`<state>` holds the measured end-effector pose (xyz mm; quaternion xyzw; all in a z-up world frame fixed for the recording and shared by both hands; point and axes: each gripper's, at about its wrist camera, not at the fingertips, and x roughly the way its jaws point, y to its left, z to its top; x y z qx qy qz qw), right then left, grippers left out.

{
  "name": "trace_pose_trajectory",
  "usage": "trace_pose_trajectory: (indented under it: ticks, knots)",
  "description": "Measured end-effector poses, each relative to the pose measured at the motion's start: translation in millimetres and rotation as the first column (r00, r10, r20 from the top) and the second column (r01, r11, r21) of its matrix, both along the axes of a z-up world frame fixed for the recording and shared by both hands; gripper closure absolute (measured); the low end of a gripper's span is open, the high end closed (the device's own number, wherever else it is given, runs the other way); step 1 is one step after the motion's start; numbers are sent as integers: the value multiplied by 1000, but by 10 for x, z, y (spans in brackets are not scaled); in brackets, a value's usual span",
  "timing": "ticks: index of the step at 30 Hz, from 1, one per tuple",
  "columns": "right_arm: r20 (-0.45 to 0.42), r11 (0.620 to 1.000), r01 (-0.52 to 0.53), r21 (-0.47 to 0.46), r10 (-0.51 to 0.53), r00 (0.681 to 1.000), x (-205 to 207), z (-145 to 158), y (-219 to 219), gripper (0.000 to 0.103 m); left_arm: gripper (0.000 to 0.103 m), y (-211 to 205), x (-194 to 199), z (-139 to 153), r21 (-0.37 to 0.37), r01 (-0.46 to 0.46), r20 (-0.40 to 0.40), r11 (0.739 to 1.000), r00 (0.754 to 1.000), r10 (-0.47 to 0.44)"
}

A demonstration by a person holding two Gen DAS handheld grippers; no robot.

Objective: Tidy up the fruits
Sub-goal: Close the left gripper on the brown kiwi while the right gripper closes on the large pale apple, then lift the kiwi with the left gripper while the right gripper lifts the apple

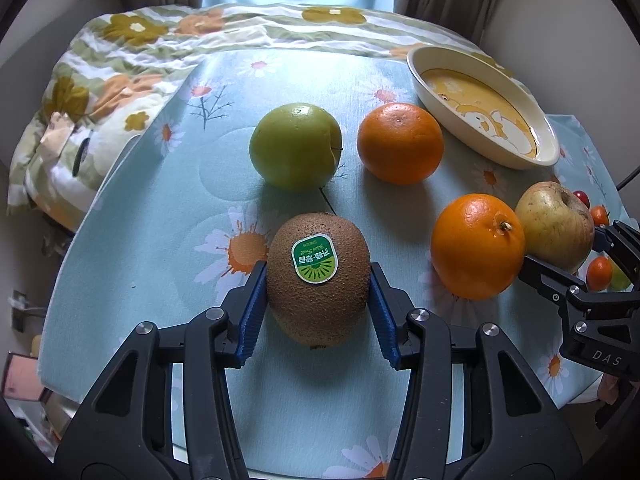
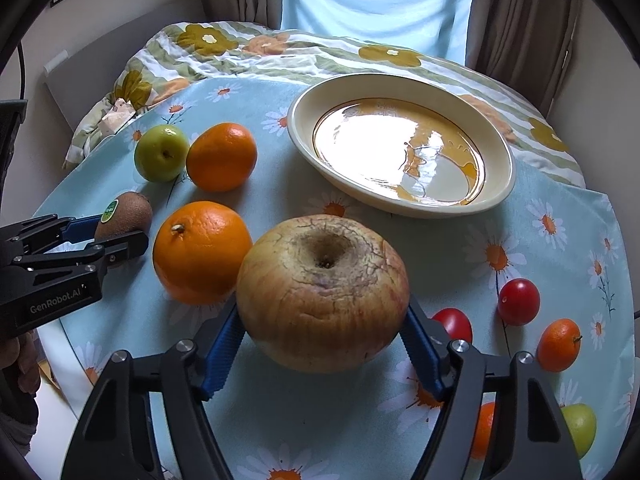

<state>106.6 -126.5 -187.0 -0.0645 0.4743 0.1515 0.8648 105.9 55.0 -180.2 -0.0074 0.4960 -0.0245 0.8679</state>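
My left gripper is shut on a brown kiwi with a green sticker, its blue pads against both sides; the kiwi sits at table level. My right gripper is shut on a large wrinkled yellow-red apple. That apple and the right gripper show at the right of the left wrist view. The kiwi and left gripper show at the left of the right wrist view. A cream oval dish stands empty behind the apple; it also shows in the left wrist view.
A green apple and an orange lie at the back, a second orange beside the big apple. Small red tomatoes, a small orange fruit and a small green fruit lie at the right. A floral quilt lies behind the table.
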Motion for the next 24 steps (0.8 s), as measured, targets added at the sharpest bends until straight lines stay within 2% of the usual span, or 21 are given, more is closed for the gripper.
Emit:
trace_pose_trajectory:
  ticks: [13, 24]
  knots:
    - [59, 1000, 1, 30, -3, 998, -31, 179, -103, 33, 53, 14, -70, 136, -3, -18, 39, 1000, 999, 18]
    - [65, 999, -20, 45, 18, 998, -118, 235, -139, 33, 51, -76, -52, 62, 78, -24, 44, 997, 999, 20]
